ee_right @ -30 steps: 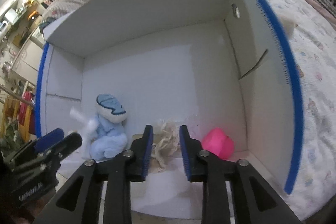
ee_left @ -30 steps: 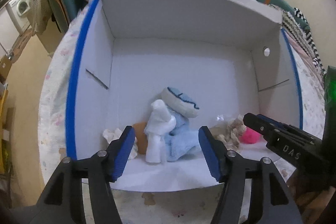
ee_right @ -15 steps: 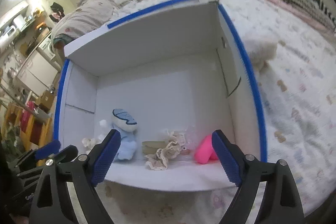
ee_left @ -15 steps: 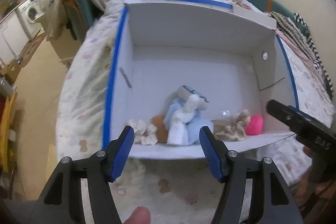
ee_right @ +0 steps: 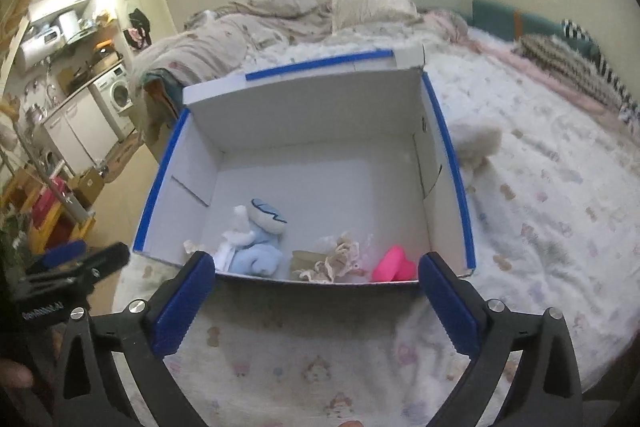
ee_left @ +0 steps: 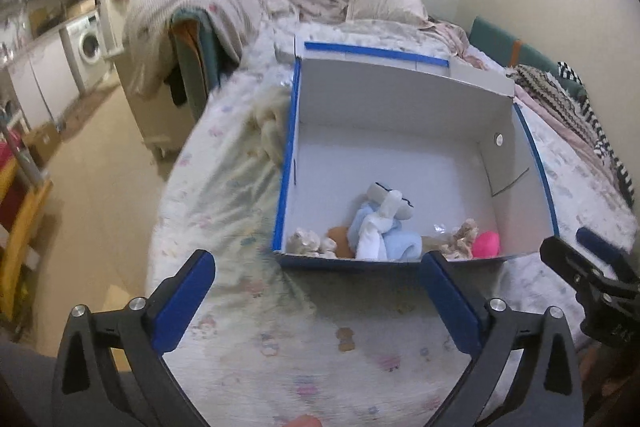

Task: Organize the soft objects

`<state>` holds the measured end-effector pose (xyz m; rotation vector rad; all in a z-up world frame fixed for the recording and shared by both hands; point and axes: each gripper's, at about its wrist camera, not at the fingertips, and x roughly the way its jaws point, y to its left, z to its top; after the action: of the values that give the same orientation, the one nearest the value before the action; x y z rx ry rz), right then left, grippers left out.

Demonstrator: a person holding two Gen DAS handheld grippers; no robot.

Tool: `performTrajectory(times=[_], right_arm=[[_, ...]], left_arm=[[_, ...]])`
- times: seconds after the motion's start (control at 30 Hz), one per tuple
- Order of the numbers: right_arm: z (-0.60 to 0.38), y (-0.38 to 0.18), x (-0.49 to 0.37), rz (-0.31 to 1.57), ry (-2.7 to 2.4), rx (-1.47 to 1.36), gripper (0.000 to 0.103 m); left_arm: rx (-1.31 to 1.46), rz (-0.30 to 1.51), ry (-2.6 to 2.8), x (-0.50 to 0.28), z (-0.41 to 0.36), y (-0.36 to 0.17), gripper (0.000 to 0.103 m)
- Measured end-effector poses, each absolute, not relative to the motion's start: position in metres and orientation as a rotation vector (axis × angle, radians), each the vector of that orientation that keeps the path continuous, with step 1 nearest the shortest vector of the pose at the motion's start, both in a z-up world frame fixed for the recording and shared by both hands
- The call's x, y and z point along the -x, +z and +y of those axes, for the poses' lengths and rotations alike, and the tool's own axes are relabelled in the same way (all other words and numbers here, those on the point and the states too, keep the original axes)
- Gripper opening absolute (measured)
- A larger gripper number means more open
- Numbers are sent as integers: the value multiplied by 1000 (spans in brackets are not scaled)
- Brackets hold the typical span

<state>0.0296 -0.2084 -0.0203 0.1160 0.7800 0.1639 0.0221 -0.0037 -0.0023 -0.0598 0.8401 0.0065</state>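
Both grippers have drawn back from the box [ee_right: 448, 131]; left gripper [ee_left: 316, 301] and right gripper [ee_right: 316, 301] hang spread, empty. A cream plush [ee_right: 478, 143] lies right of the box, nearer the right gripper.

Left gripper [ee_left: 318, 301]: jaws spread wide, nothing between the blue pads [ee_left: 182, 301], tilted forward and downward. Right gripper [ee_right: 316, 303]: jaws likewise spread wide, empty, same forward-down tilt. Held side by side, near each other, each visible at the edge of the other's view.
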Motion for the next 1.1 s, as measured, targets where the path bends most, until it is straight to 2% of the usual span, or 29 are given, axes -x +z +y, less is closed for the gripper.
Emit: performTrajectory(times=[0.2,1.1], right_arm=[[-196,-24,-27,758,142,-38,103],[-197,-30,-35,781,125,-55,103]], left_arm=[[32,831,-4,-17,-6,-6,102],[55,836,14,-21,-3,-12,102]])
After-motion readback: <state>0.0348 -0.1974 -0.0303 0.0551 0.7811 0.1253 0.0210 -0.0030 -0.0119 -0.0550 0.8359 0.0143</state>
